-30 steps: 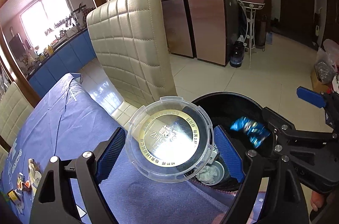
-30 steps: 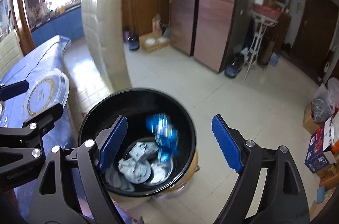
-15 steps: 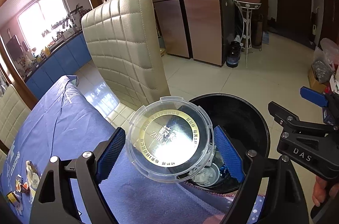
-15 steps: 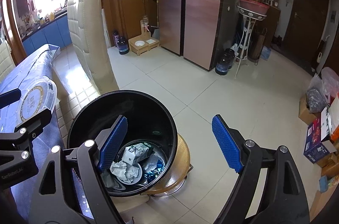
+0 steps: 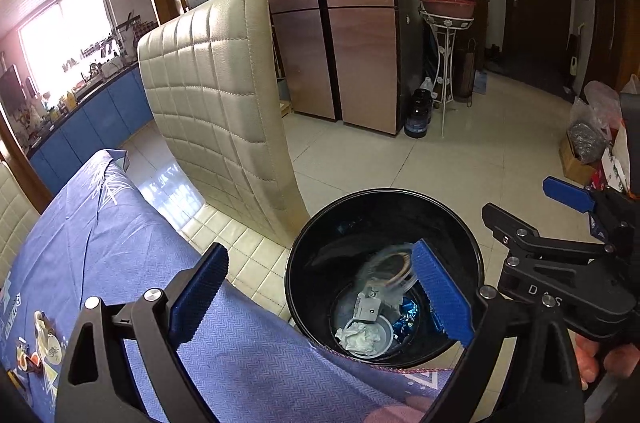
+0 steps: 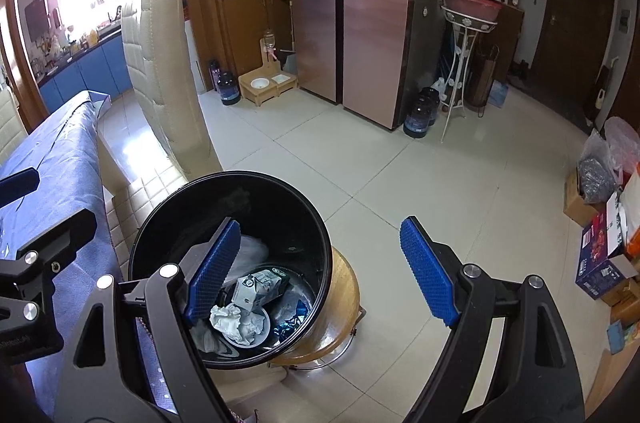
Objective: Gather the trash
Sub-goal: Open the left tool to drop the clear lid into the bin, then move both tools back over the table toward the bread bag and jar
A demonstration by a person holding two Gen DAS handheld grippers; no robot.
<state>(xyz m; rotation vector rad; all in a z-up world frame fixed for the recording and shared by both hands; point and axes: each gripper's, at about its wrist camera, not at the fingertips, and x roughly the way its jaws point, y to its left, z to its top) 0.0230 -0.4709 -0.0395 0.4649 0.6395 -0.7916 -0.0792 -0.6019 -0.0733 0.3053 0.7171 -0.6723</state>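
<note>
My left gripper (image 5: pixel 320 251) hangs over the rim of the black bin (image 5: pixel 384 191). Its jaws are opening and nothing is between them. The clear round lid (image 5: pixel 390 269) is a blurred shape falling inside the bin. On the bin's bottom lie a crumpled tissue (image 5: pixel 358 337) in a white bowl, a small carton (image 6: pixel 260 287) and a blue wrapper (image 6: pixel 292 323). My right gripper (image 6: pixel 320 223) is open and empty just above the bin (image 6: pixel 240 175). It shows at the right edge of the left wrist view, the right gripper (image 5: pixel 516 197) held by a hand.
The bin stands on a round wooden stool (image 6: pixel 344 287) beside the table with the blue cloth (image 5: pixel 120 243). A cream padded chair (image 5: pixel 216 95) is behind it. Small scraps (image 5: pixel 44 343) lie on the cloth at the far left. Boxes and bags (image 6: pixel 604 263) sit on the tiled floor at right.
The left jaws have widened and the clear lid has left them, dropping into the bin. The blue wrapper, in mid-air a second ago, now lies at the bottom.
</note>
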